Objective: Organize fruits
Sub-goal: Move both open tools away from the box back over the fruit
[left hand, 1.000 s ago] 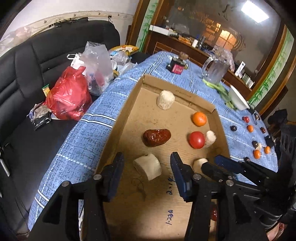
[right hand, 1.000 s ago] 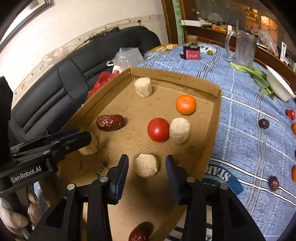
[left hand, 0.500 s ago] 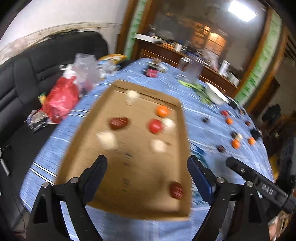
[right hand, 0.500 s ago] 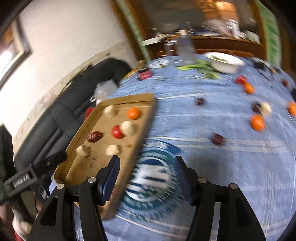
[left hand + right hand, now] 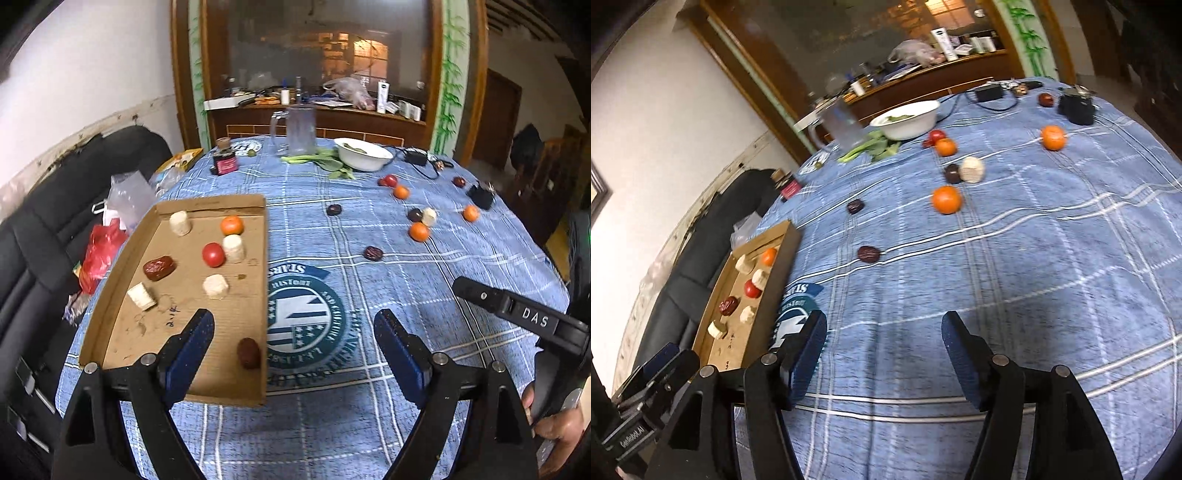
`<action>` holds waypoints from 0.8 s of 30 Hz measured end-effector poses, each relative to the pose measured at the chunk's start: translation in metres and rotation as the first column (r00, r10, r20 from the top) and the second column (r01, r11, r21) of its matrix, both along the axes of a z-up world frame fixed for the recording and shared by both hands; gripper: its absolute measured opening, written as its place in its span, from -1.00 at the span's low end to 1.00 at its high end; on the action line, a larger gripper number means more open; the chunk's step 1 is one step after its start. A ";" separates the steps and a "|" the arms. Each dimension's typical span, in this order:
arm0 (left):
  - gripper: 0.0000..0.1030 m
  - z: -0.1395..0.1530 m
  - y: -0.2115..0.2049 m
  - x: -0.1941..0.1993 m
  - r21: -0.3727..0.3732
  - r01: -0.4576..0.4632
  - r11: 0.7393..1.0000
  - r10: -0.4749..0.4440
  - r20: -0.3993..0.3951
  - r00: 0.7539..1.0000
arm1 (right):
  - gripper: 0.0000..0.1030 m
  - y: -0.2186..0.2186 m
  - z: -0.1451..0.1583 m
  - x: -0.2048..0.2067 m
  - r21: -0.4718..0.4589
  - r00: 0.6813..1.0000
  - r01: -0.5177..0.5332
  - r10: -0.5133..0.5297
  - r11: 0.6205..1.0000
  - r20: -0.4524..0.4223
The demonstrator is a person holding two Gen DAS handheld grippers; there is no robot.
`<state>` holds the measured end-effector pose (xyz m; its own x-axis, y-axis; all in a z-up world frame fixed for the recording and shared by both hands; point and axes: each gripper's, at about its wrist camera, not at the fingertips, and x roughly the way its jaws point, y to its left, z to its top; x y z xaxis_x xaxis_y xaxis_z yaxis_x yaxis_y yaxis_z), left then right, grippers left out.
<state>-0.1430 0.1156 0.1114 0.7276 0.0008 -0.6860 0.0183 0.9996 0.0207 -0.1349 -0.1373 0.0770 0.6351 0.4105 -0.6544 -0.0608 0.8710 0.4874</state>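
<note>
Left tongs [image 5: 293,345], right tongs [image 5: 882,349]: spread wide, empty, above blue plaid tabletop [image 5: 1034,258]. Advised: approach round orange mandarin [image 5: 946,199] at 12 o'clock, close gently. Shallow brown cardboard tray [image 5: 264,295], 9 o'clock: mandarin, tomato, dates, pale cylinders.

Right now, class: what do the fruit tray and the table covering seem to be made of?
Tray: brown corrugated cardboard, matte; folded-up walls, stains and pen marks show.
Table covering: looks like woven cloth, matte blue with white check lines and a printed crest; it creases softly in the right wrist view.
</note>
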 end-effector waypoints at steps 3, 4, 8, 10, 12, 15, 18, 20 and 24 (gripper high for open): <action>0.70 -0.001 -0.010 -0.002 0.017 0.013 1.000 -0.013 -0.003 1.000 | 0.36 -0.008 -0.001 -0.005 0.010 1.000 0.008 -0.008 1.000 -0.001; 0.70 -0.001 -0.012 -0.002 0.021 0.017 1.000 -0.017 -0.003 1.000 | 0.36 -0.010 -0.001 -0.006 0.011 1.000 0.010 -0.010 1.000 0.000; 0.70 -0.001 -0.017 -0.005 0.027 0.021 0.999 -0.021 -0.004 1.000 | 0.36 -0.011 -0.002 -0.009 0.002 1.000 0.013 -0.013 1.000 0.001; 0.70 -0.002 -0.016 -0.005 0.021 0.021 1.000 -0.021 -0.009 1.000 | 0.36 -0.011 -0.003 -0.009 0.001 1.000 0.011 -0.011 1.000 0.000; 0.70 -0.004 -0.015 -0.005 0.017 0.020 1.000 -0.020 -0.014 1.000 | 0.36 -0.010 -0.004 -0.009 -0.002 1.000 0.010 -0.010 1.000 -0.003; 0.70 -0.008 -0.012 -0.003 0.007 0.019 1.000 -0.019 -0.024 1.000 | 0.36 -0.008 -0.006 -0.008 -0.008 1.000 0.008 -0.008 1.000 -0.009; 0.70 -0.012 -0.009 0.000 -0.007 0.018 1.000 -0.018 -0.037 0.999 | 0.37 -0.007 -0.008 -0.006 -0.013 1.000 0.006 -0.006 1.000 -0.017; 0.70 -0.015 -0.007 0.001 -0.018 0.019 1.000 -0.019 -0.047 0.999 | 0.37 -0.006 -0.011 -0.004 -0.015 1.000 0.005 -0.005 1.000 -0.024; 0.70 -0.021 -0.002 0.007 -0.048 0.022 0.999 -0.025 -0.072 0.997 | 0.37 -0.007 -0.015 0.001 -0.025 0.999 0.005 -0.006 1.000 -0.040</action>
